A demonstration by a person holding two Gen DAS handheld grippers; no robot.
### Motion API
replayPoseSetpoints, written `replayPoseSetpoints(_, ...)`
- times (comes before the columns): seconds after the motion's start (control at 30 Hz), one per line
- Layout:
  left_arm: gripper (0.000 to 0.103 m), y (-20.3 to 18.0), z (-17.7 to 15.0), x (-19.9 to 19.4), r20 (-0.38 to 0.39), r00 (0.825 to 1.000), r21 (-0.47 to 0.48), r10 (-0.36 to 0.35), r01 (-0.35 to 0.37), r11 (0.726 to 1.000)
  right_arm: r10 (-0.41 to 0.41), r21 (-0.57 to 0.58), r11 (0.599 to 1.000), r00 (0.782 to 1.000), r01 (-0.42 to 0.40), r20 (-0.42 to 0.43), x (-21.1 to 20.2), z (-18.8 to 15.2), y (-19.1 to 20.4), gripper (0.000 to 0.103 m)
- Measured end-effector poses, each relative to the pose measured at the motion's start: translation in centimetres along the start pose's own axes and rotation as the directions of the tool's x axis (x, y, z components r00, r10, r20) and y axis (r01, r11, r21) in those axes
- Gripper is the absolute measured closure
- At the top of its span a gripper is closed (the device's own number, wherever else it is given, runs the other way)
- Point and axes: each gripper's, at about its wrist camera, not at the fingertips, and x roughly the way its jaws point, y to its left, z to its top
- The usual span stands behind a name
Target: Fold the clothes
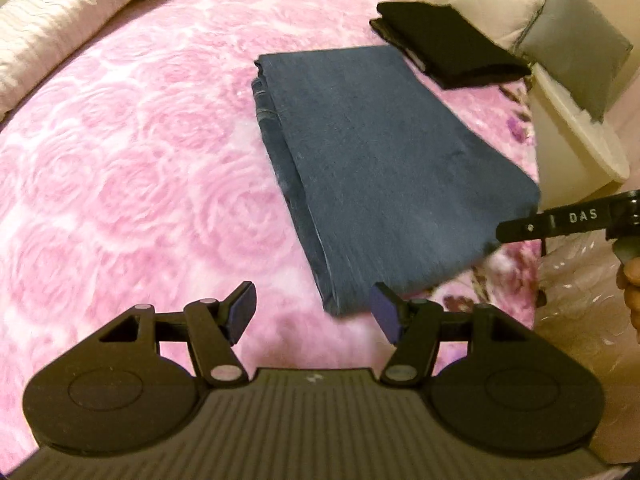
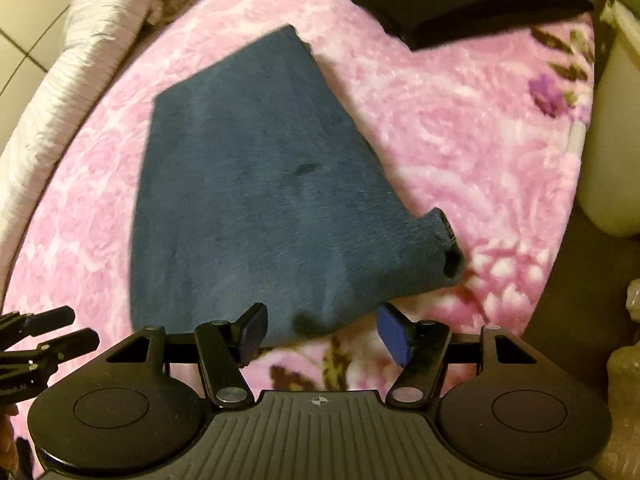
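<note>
Jeans [image 1: 376,168] folded flat on pink bed [image 1: 132,168], black garment [image 1: 448,46] beyond near bed's far edge, left tool [image 1: 314,312] and right tool [image 2: 322,334] both spread apart, empty, at jeans' near end

The left gripper [image 1: 314,312] was held with jaws spread wide, nothing between them. The right gripper [image 2: 322,334] was likewise spread and empty. Both pointed forward and downward.

We see the right tongs [image 2: 320,334] open above the folded blue jeans [image 2: 256,200], near the bed's [image 2: 460,140] front edge.
</note>
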Motion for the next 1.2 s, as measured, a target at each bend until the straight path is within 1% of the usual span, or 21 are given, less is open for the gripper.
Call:
replayPoseSetpoints(0.1,0.044,0.1,-1.5,-1.7,0.009,1.0,-0.024,0.001,-0.001,1.0,0.004,-0.02,1.0,0.999,-0.004,0.032,-1.9,-0.9,0.9,0.039)
replayPoseSetpoints(0.2,0.044,0.2,-2.5,-2.4,0.004,0.999,-0.101,-0.036,0.036,0.994,0.028,-0.006,1.0,0.998,-0.028,0.062,-3.4,-1.5,1.2,0.038)
replayPoseSetpoints(0.3,0.044,0.0,-2.6,-2.5,0.013,0.999,-0.134,-0.043,0.045,0.99,0.093,0.09,0.991,0.993,-0.099,0.072,-2.3,-1.5,-1.2,0.034)
replayPoseSetpoints(0.33,0.044,0.0,-2.6,-2.5,0.016,0.999,-0.145,-0.046,0.048,0.988,0.114,0.121,0.985,0.99,-0.123,0.077,-2.0,-1.5,-1.9,0.03)
replayPoseSetpoints(0.47,0.044,0.1,-1.8,-0.8,0.015,0.999,-0.214,-0.044,0.046,0.976,0.196,0.245,0.945,0.975,-0.216,0.104,-0.6,-1.5,-5.1,0.025)
replayPoseSetpoints(0.6,0.044,0.2,-0.2,2.8,-0.012,1.0,-0.253,-0.029,0.025,0.967,0.274,0.361,0.88,0.951,-0.308,0.142,0.9,-1.4,-8.2,0.024)
replayPoseSetpoints(0.67,0.044,0.4,0.7,4.9,-0.028,0.999,-0.277,-0.022,0.013,0.961,0.34,0.412,0.823,0.921,-0.39,0.192,2.8,-1.2,-10.0,0.024)
replayPoseSetpoints(0.7,0.044,0.8,1.1,5.9,-0.034,0.999,-0.305,-0.026,0.014,0.952,0.371,0.435,0.791,0.903,-0.43,0.218,3.8,-1.1,-10.9,0.024)
replayPoseSetpoints(0.77,0.046,1.4,1.9,7.8,-0.068,0.997,-0.362,-0.024,-0.002,0.932,0.403,0.48,0.743,0.884,-0.467,0.236,5.4,-0.3,-12.6,0.025)
replayPoseSetpoints(0.8,0.046,1.4,2.1,8.5,-0.089,0.996,-0.361,-0.022,-0.011,0.933,0.418,0.505,0.717,0.876,-0.481,0.241,6.2,0.1,-13.5,0.025)
replayPoseSetpoints(0.83,0.044,1.3,2.4,9.1,-0.109,0.994,-0.359,-0.02,-0.02,0.933,0.441,0.528,0.688,0.864,-0.498,0.241,6.8,0.4,-14.3,0.031)
replayPoseSetpoints(0.87,0.044,1.3,2.7,9.8,-0.129,0.991,-0.357,-0.018,-0.029,0.934,0.456,0.539,0.68,0.862,-0.497,0.22,7.3,1.0,-14.9,0.056)
replayPoseSetpoints(0.93,0.046,0.8,3.0,10.2,-0.153,0.988,-0.345,-0.008,-0.046,0.937,0.484,0.527,0.701,0.863,-0.48,0.144,7.8,2.6,-15.8,0.068)
replayPoseSetpoints(0.97,0.048,0.5,3.1,10.1,-0.162,0.987,-0.35,-0.005,-0.053,0.935,0.503,0.513,0.709,0.857,-0.483,0.112,7.7,3.4,-16.1,0.072)
replayPoseSetpoints(1.03,0.048,-0.3,3.3,9.8,-0.176,0.984,-0.375,-0.03,-0.039,0.926,0.54,0.467,0.733,0.841,-0.495,0.043,6.8,5.8,-16.6,0.074)
replayPoseSetpoints(1.07,0.048,-1.2,3.5,9.7,-0.18,0.983,-0.374,-0.043,-0.028,0.927,0.543,0.444,0.746,0.839,-0.497,0.027,6.1,7.3,-17.2,0.074)
replayPoseSetpoints(1.1,0.048,-2.2,3.7,9.6,-0.183,0.981,-0.373,-0.055,-0.017,0.928,0.529,0.418,0.766,0.848,-0.489,0.023,5.3,9.0,-18.1,0.074)
replayPoseSetpoints(1.13,0.05,-3.3,3.9,9.6,-0.184,0.981,-0.364,-0.067,-0.005,0.931,0.513,0.389,0.786,0.858,-0.48,0.022,4.5,10.9,-19.0,0.075)
replayPoseSetpoints(1.17,0.055,-4.5,4.2,9.6,-0.185,0.98,-0.355,-0.078,0.007,0.935,0.485,0.341,0.817,0.874,-0.465,0.028,3.7,12.9,-20.0,0.075)
replayPoseSetpoints(1.2,0.055,-5.7,4.5,9.7,-0.187,0.978,-0.342,-0.088,0.02,0.94,0.448,0.265,0.858,0.893,-0.439,0.03,3.0,15.1,-20.7,0.075)
